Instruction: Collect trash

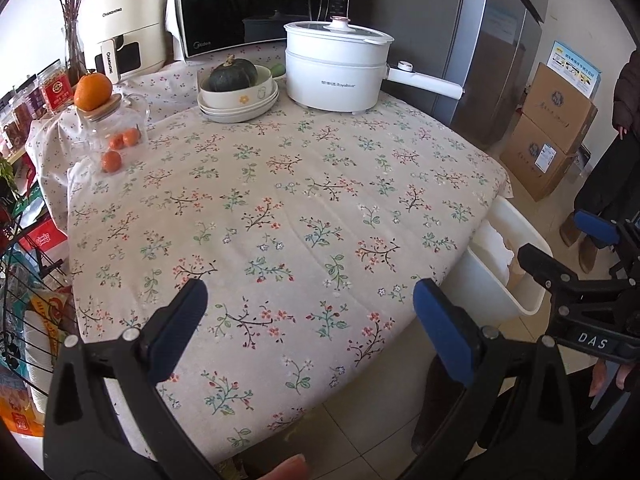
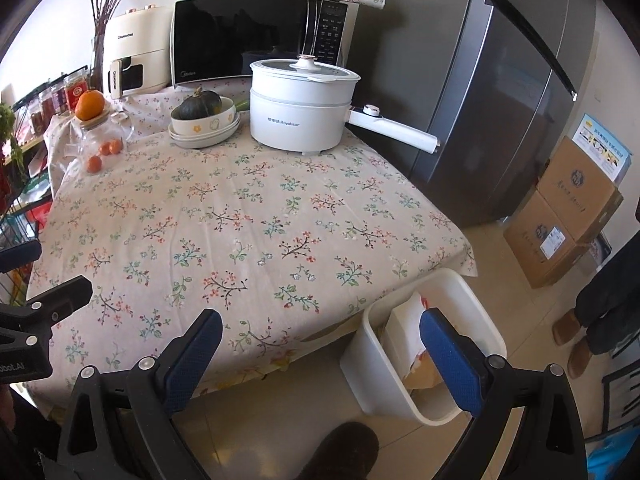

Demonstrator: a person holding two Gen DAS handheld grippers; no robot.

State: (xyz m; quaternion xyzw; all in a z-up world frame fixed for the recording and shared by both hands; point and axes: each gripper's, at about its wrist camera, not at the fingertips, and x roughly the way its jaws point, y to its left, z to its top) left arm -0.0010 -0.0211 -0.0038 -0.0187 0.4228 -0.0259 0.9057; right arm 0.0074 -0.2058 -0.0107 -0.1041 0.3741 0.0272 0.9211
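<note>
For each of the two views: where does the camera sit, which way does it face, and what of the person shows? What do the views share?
Left wrist: on the left tongs, facing the floral table and pot; the right tongs and a fingertip show.
Right wrist: on the right tongs, further right, facing table and bin; the left tongs and a shoe show.
Shared: table, pot, microwave, fridge, bin.

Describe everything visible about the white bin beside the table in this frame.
The white bin is a rectangular, smooth, plastic-looking container with rounded corners and no lid. It stands upright on the tiled floor, right at the table's near right corner, its rim partly under the hanging floral tablecloth. Inside are white paper-like pieces and something brownish, like cardboard. Neither gripper touches it; the right gripper hovers open above and in front of it.
</note>
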